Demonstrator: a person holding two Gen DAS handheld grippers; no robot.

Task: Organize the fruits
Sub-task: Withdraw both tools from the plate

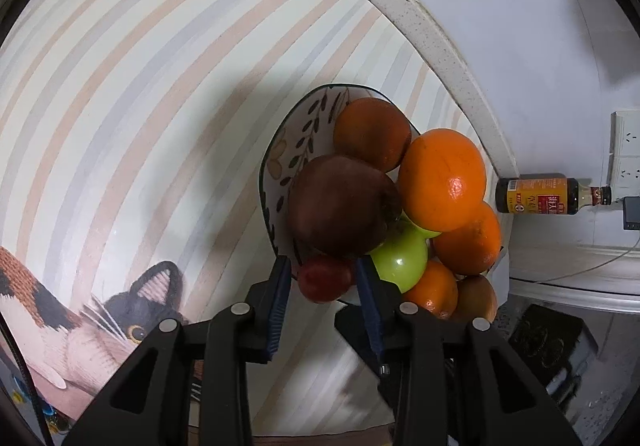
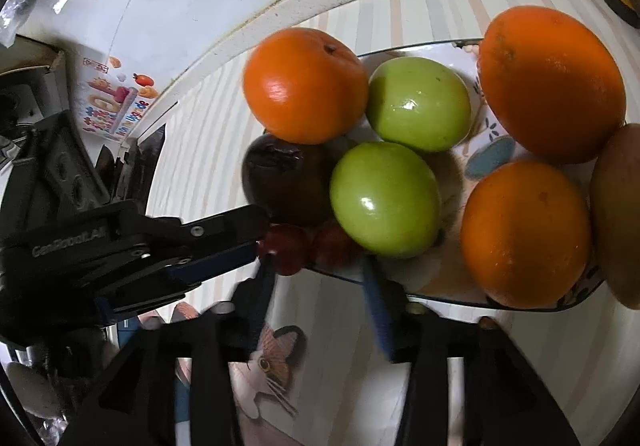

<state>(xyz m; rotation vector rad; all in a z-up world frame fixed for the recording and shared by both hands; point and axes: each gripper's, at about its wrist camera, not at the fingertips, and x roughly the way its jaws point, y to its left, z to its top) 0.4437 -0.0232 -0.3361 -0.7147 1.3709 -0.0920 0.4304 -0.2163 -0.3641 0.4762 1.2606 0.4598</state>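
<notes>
On the striped worktop (image 1: 160, 93), close to its speckled raised edge, sits a leaf-patterned bowl (image 1: 288, 149) heaped with fruit. In the left wrist view a large dark red fruit (image 1: 340, 205) lies at the near side of the heap, with oranges (image 1: 442, 173) behind and beside it and a green apple (image 1: 400, 262) tucked below. At the bowl's near rim lies a small red fruit (image 1: 324, 278), and the left claw (image 1: 325, 278) has its blue pads on either side of it, closed down on it by the look of it, though whether they truly press is hard to judge. The right wrist view shows two green apples (image 2: 386, 199) in the middle of the bowl, oranges (image 2: 306, 85) round them, and two small red fruits (image 2: 286, 248) side by side at the near rim. The right claw (image 2: 316, 282) is blurred; its fingers stand apart at that rim, gripping nothing. A brown sauce bottle (image 1: 552, 195) stands on the worktop beyond the bowl by the wall.
</notes>
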